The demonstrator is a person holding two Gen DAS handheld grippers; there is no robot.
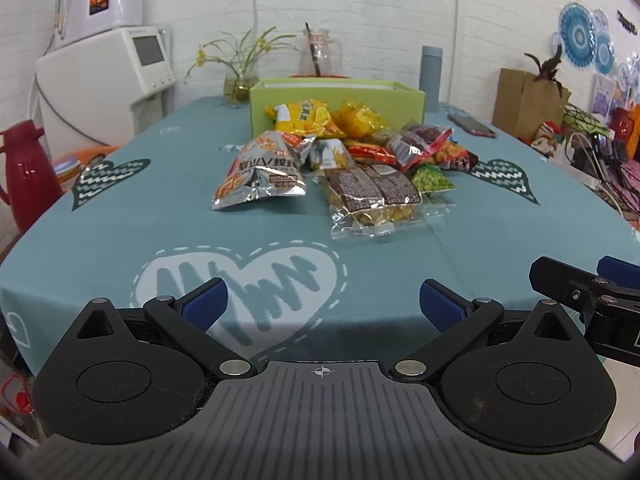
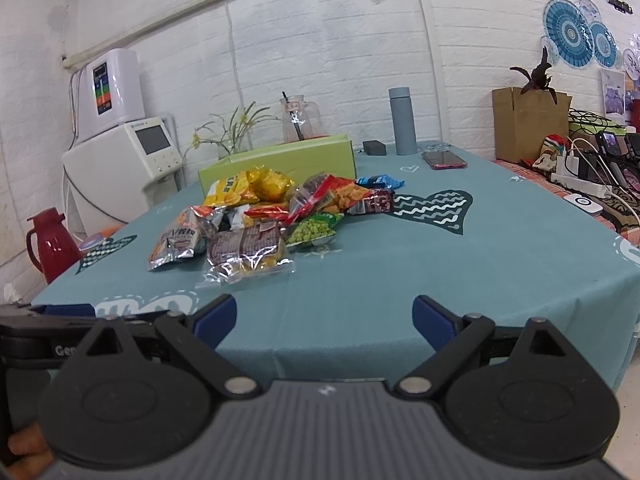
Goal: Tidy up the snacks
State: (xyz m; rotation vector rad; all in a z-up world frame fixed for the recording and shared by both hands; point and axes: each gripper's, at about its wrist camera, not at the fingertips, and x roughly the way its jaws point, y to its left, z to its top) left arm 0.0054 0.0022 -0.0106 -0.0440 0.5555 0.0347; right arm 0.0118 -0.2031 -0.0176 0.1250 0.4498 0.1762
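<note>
A pile of snack packets [image 1: 344,152] [image 2: 264,216] lies on the teal tablecloth [image 1: 160,220] [image 2: 400,272], in front of an open light-green box [image 1: 336,98] [image 2: 280,160]. A silver packet [image 1: 260,172] [image 2: 180,240] and a clear packet with a brown label [image 1: 372,196] [image 2: 244,252] lie nearest me. My left gripper [image 1: 323,304] hovers open over the table's near edge, well short of the pile. My right gripper [image 2: 324,318] is open too, with nothing between its blue pads, near the same edge. Part of the right gripper [image 1: 592,296] shows in the left wrist view.
A grey bottle [image 2: 404,120], a phone [image 2: 444,159], a small black box [image 2: 374,147], a glass jug [image 2: 300,118] and a plant vase [image 1: 238,84] stand at the table's far side. A red flask [image 1: 26,172] and white appliances [image 1: 104,80] are left; a cardboard box [image 2: 528,122] and cables are right.
</note>
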